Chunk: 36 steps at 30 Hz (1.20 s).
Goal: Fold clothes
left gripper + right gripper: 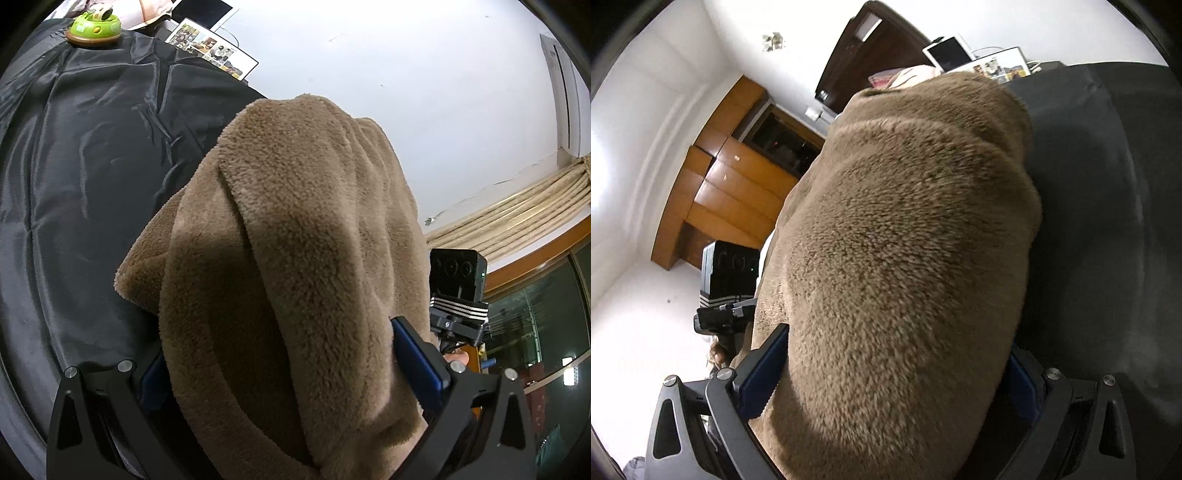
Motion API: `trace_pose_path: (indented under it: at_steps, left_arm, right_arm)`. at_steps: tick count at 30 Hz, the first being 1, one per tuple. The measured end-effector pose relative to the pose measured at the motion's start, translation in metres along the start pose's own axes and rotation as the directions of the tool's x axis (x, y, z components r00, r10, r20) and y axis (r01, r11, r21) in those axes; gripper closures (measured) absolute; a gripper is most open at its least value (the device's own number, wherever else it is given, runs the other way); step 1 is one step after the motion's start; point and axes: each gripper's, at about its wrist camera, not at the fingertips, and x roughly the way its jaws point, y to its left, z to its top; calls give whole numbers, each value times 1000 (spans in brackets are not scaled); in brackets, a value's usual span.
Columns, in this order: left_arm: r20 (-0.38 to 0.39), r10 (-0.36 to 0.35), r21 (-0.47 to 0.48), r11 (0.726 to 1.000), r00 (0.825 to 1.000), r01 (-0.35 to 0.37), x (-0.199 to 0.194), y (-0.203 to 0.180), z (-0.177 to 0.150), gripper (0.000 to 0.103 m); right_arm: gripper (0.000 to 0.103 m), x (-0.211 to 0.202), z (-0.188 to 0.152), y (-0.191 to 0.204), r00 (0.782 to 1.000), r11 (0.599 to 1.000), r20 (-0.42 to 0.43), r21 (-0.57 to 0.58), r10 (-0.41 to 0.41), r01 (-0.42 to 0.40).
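Holding the fuzzy brown cloth (295, 240) up over the black worktop (92, 147), left tool (295, 376) and right tool (897, 380) both pinching it; next, probably laying it flat.

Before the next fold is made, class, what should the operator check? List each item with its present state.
1. Left gripper clamped on the brown fleece garment: ok.
2. Right gripper clamped on the same garment: ok.
3. Garment lifted off the black cloth: mostly; its far end is hidden, cannot tell.
4. Landing area bare: ok near; the green toy sits at the far edge.
5. Garment hanging flat, untwisted: cannot tell.
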Motion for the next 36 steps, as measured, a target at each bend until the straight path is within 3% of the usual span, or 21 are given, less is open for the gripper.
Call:
trace_pose_path:
  at_steps: [6,11,15,17,22,25,30,36]
  left_arm:
    - [18,15,35,999,1000,-16,-6,-11,-12,1]
    - [7,32,59,998,999,-32,-3,-18,-16,1]
    - [4,68,69,995,998,-68,0,-27,-20,2]
    - [4,90,72,993,996,-90,1,-31,-22,10]
    - [15,82,60,995,997,-82,-1,-50,-25,27]
    - [14,92,87,992,996,-93,6,-73,-26,29]
    - [0,67,158,985,998,-67,36,-133,-22,29]
    - [-28,19,259,966,999,-11,85,-222,-13,29]
  right_arm:
    - [2,9,2,8,1000,999,-12,-46,0,-1]
    - [23,6,-3,12,1000,998,27,-55,-7,9]
    - [33,-4,-10,25,996,995,91,-89,-24,32]
    - [39,-12,-12,32,992,994,125,-104,-25,38]
    - [41,-35,-18,47,980,986,193,-147,-46,76]
    - [41,-57,-26,46,971,983,232,-160,-55,94]
    - [41,-127,-39,30,947,978,312,-162,-73,129]
    - [41,-234,-58,13,891,964,432,-151,-136,221]
